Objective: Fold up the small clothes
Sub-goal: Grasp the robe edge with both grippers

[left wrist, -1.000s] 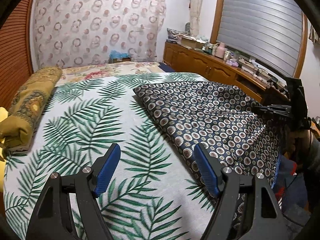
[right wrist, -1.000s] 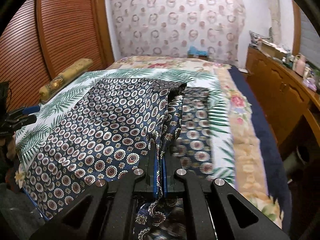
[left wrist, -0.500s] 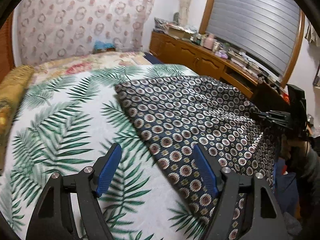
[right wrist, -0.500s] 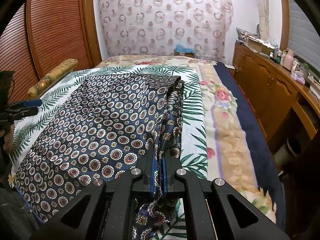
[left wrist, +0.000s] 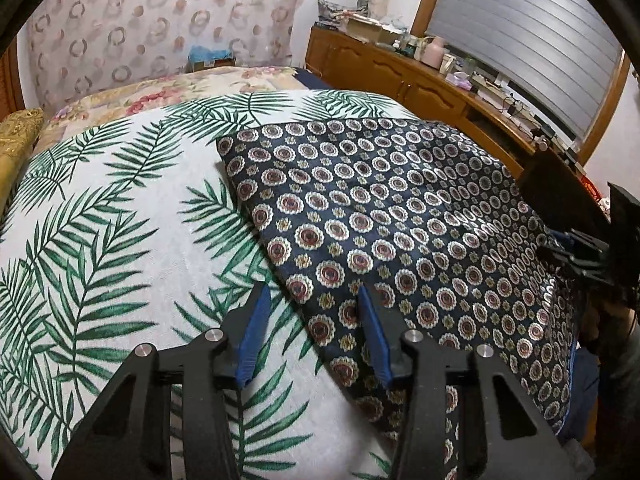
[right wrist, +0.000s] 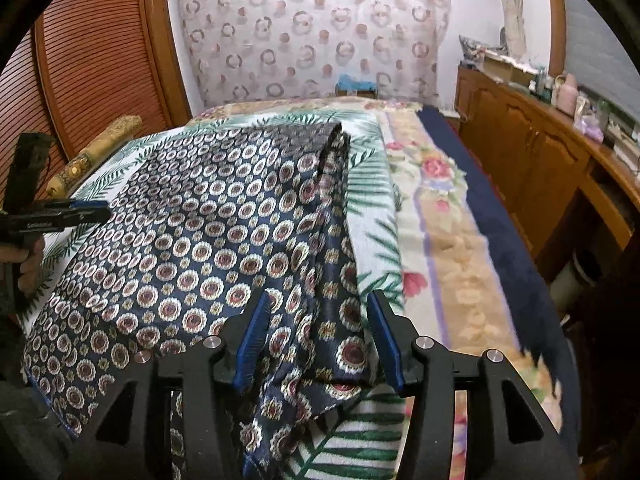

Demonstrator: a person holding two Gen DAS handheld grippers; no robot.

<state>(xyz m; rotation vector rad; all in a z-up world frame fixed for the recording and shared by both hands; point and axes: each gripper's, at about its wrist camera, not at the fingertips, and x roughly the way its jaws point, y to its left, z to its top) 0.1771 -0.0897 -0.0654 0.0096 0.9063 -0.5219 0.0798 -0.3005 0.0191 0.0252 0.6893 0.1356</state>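
**Both claws over the patterned cloth on the bed**

A dark blue cloth printed with rows of round medallions lies spread on a bed, on top of a white cover with green palm fronds. In the left wrist view its far corner sits near the middle of the bed, and its near edge runs diagonally toward the camera.

The left claw hangs just above that near edge. Its jaws are partly apart and closing; the cloth's edge lies below the gap, and the blue pads do not press on it.

The right claw is at the cloth's right side, where the fabric is bunched into a loose ridge running away from the camera. Its jaws are opening; the bunched fabric lies between them, and neither pad grips it.

In the right wrist view, the left claw shows at the far left edge with a hand around its grip.

A gold bolster lies along the bed's far left side. A wooden cabinet with clutter on top runs along the right wall.
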